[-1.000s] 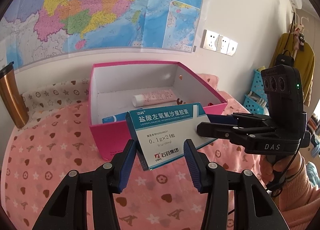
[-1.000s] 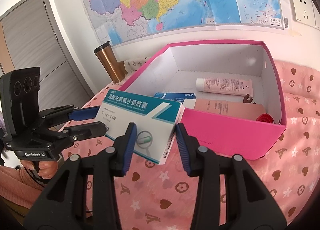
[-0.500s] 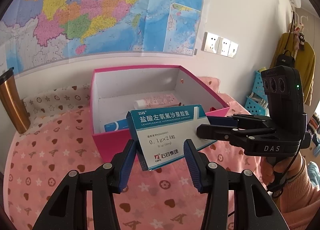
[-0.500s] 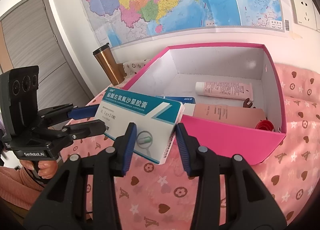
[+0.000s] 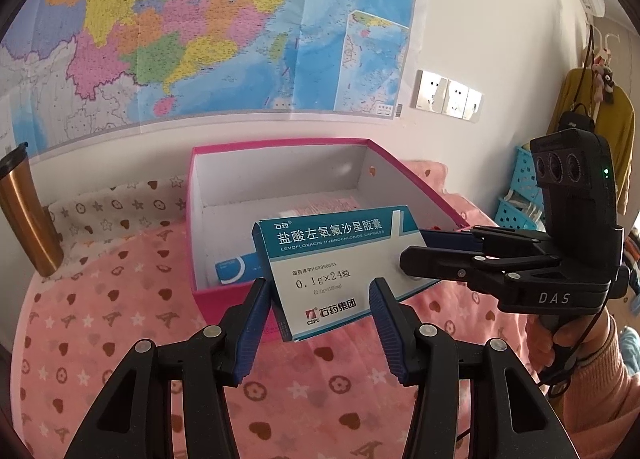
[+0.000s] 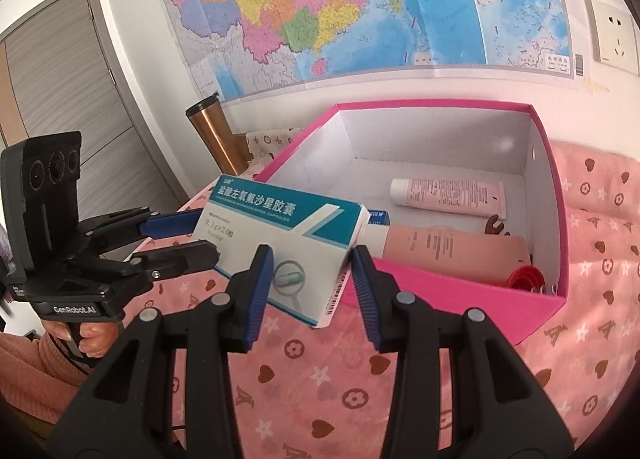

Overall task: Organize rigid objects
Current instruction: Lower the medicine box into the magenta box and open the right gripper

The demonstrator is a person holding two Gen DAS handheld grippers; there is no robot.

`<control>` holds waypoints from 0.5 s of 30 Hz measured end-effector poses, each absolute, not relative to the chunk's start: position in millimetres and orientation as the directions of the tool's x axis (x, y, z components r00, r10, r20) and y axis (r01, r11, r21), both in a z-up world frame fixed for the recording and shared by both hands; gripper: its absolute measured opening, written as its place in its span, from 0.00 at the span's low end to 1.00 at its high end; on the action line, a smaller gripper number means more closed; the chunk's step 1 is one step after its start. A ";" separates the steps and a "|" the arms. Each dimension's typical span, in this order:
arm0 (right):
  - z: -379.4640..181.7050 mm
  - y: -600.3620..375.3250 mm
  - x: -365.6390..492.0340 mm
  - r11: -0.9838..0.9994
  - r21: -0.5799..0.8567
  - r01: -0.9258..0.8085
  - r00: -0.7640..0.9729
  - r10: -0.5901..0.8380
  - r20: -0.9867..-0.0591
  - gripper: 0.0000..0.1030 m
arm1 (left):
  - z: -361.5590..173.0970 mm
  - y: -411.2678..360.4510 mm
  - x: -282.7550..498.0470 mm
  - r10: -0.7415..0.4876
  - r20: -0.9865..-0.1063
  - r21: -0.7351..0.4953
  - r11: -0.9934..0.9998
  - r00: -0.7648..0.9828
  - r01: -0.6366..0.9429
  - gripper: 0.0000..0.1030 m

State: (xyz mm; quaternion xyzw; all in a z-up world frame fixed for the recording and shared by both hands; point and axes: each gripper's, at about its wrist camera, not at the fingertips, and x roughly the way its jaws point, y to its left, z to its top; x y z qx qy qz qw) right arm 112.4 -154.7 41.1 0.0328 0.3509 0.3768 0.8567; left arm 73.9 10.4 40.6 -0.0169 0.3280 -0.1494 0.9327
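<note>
R gripper [image 6: 312, 279] clamped on one end of white-and-teal cardboard medicine box [image 6: 280, 235]. L gripper [image 5: 318, 313] jaws just widened, box between, pads look clear. Box long axis spans grippers, hangs just before near wall of pink cardboard bin [image 6: 440, 291].

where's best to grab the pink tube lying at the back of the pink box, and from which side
Its middle, across the narrow width, coming straight down from above: the pink tube lies flat on the floor of the pink box, and the walls would likely block a sideways approach.
</note>
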 end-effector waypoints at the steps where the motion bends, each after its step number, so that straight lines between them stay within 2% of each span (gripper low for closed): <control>1: 42.1 -153.8 114.2 0.713 0.320 -0.623 0.471 0.669 -0.575 0.42 | 40.9 10.8 75.3 -0.288 -0.607 -0.129 0.955 0.741 0.266 0.50; 15: 47.8 -141.6 137.1 0.703 0.323 -0.634 0.469 0.681 -0.563 0.42 | 41.4 21.7 100.0 -0.248 -0.617 -0.106 0.967 0.747 0.233 0.50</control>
